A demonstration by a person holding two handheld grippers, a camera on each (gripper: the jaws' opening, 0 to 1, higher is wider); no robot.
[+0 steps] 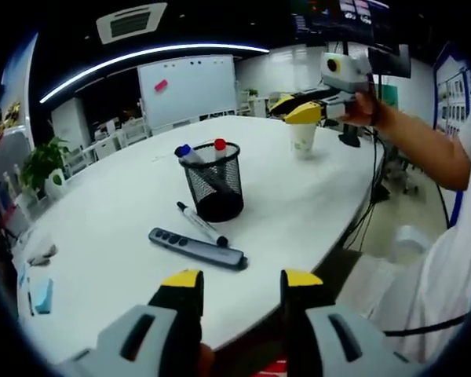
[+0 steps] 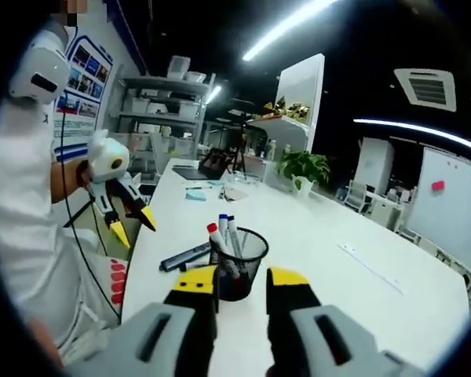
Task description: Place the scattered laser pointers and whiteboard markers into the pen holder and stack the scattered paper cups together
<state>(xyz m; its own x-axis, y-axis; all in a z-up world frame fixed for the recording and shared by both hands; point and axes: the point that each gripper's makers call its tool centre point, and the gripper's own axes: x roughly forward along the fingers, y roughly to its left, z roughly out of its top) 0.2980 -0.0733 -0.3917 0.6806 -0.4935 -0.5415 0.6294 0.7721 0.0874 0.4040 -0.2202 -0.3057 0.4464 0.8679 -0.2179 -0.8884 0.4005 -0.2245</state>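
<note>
Laser pointer (image 1: 197, 248) beyond left tongs (image 1: 241, 284)

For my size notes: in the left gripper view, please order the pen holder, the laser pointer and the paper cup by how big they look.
1. pen holder
2. laser pointer
3. paper cup, though it stands farther away

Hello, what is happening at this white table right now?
A person holds a yellow-tipped claw in each hand. On the white table, a black mesh pen holder already contains markers. A black-capped whiteboard marker and a grey laser pointer lie beside it. The right claw hovers near a white paper cup. The left claw is open, holding nothing.
</note>
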